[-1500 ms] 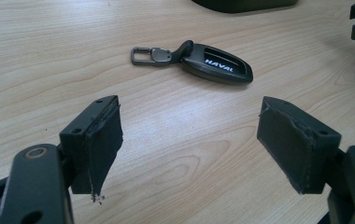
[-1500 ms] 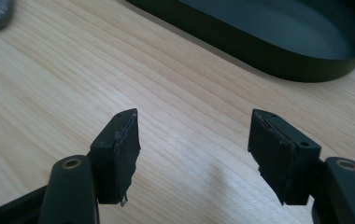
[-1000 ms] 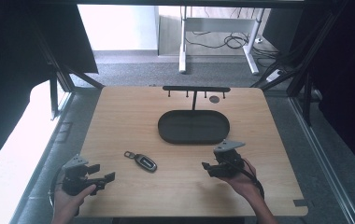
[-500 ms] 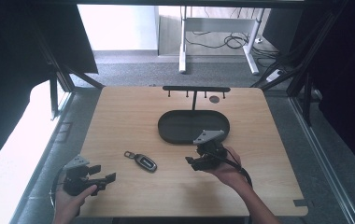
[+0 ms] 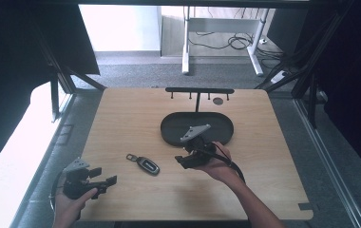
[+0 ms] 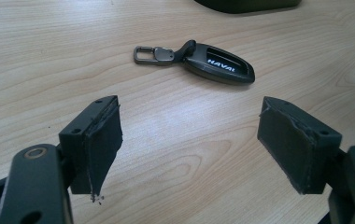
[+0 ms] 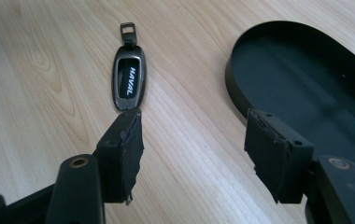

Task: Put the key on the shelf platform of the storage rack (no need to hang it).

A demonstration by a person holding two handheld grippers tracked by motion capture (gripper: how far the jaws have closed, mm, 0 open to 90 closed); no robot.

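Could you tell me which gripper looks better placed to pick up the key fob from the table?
Probably the right gripper: it hovers open just beside the key fob. The left gripper, also open, sits farther off at the table's near corner.

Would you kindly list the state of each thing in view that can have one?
Key fob: lying flat on the table, untouched, clip ring attached.
Tray: empty, upright on the table.
Left claw: open, holding nothing, near the table's front left corner.
Right claw: open, holding nothing, between fob and tray.
Hook rack: standing behind the tray, nothing hanging from it.
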